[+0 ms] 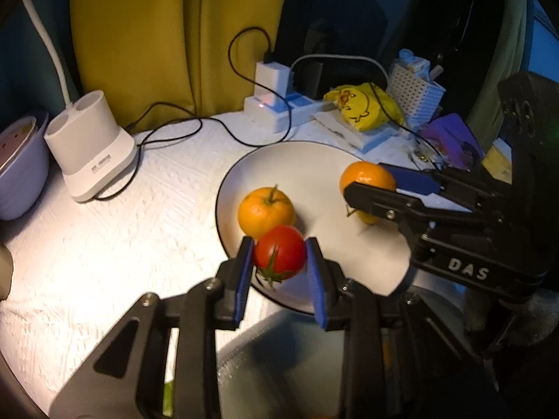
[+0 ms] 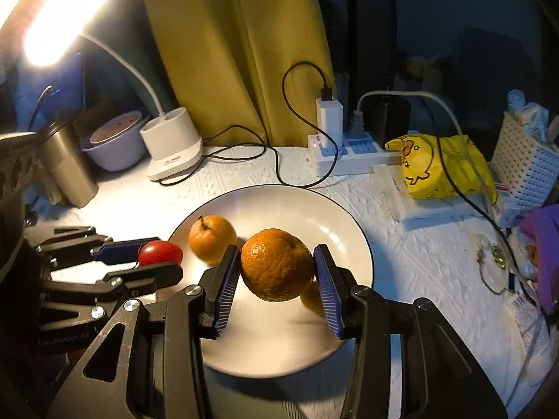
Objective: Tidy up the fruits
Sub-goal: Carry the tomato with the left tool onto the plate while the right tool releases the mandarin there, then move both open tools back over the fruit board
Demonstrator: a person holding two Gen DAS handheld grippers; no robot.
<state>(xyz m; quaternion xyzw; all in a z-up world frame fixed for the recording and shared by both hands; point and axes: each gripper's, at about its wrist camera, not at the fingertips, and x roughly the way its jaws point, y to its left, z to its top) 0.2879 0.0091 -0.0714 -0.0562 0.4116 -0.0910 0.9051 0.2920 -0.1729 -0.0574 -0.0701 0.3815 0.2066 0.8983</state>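
My left gripper (image 1: 279,255) is shut on a red tomato (image 1: 278,252) and holds it over the near left rim of a white plate (image 1: 314,160). The tomato also shows in the right wrist view (image 2: 160,252). My right gripper (image 2: 277,265) is shut on an orange (image 2: 276,264) above the plate (image 2: 286,206); it shows in the left wrist view (image 1: 367,174). A second orange with a stem (image 1: 266,206) lies on the plate's left side (image 2: 211,237). A small yellow fruit (image 2: 311,301) lies partly hidden under the held orange.
A white lamp base (image 1: 91,143) with black cables stands at the back left, a lilac bowl (image 1: 21,171) beside it. A power strip with chargers (image 2: 344,152), a yellow duck bag (image 2: 440,164) and a white perforated basket (image 2: 524,160) crowd the back right. A metal cup (image 2: 66,167) stands left.
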